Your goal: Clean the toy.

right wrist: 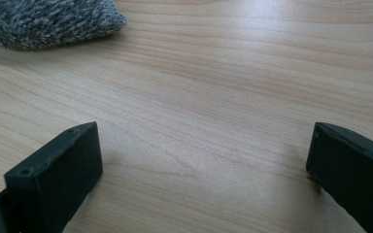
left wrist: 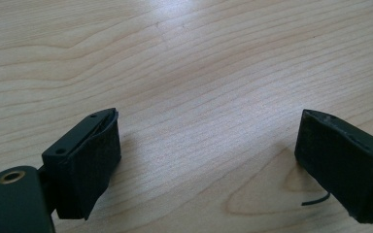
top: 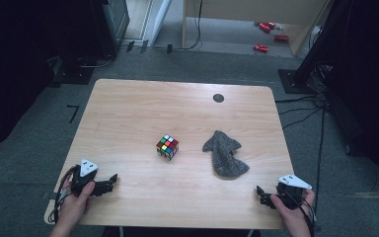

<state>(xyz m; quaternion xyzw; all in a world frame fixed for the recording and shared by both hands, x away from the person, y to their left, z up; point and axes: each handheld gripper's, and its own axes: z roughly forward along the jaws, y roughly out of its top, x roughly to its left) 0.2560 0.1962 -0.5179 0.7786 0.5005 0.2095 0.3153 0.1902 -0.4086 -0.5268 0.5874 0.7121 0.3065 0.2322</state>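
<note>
Your left gripper (top: 109, 180) sits low at the near left corner of the table (top: 128, 103), jaws spread wide with only bare wood between them. Your right gripper (top: 260, 193) mirrors it at the near right edge, jaws equally wide and holding nothing. Just ahead of the right one lies the grey cloth (top: 224, 154), apart from the jaws. The colour cube (top: 168, 147) stands near the table's middle, left of the cloth, open wood all round. No readable writing anywhere.

High view overhead, gripper views near table (top: 128, 108)
</note>
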